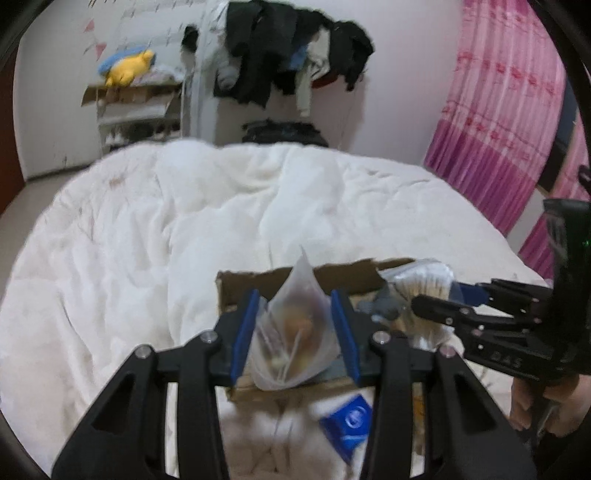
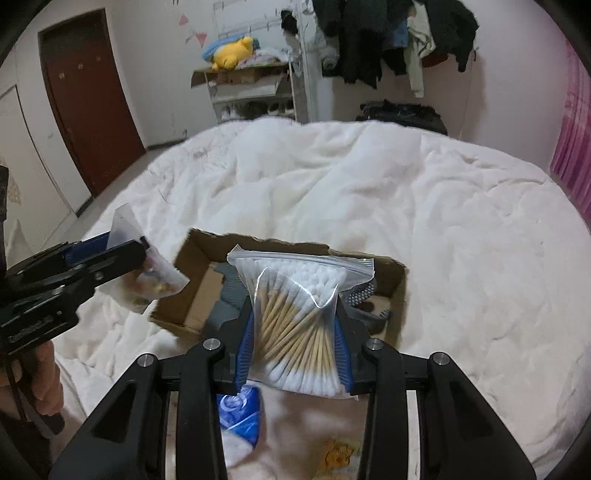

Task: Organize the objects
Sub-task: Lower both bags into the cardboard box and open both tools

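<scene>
An open cardboard box [image 2: 199, 266] [image 1: 251, 284] lies on the white quilt, with a grey object [image 2: 229, 291] [image 1: 380, 306] inside it. My left gripper [image 1: 295, 332] is shut on a small clear bag of mixed bits [image 1: 291, 339], held just above the box's near edge. In the right wrist view that bag [image 2: 159, 280] hangs left of the box. My right gripper [image 2: 295, 350] is shut on a zip bag of cotton swabs [image 2: 299, 314], over the box's near side. The swab bag [image 1: 421, 288] shows at the right in the left wrist view.
A blue packet [image 2: 240, 410] [image 1: 351, 421] lies on the quilt near me, beside an orange patch [image 2: 338, 454]. The white quilt [image 2: 369, 192] covers the bed. Beyond it stand a shelf with a yellow plush toy [image 2: 231, 55], hanging dark clothes [image 2: 388, 33], a brown door [image 2: 88, 96] and pink curtains [image 1: 498, 129].
</scene>
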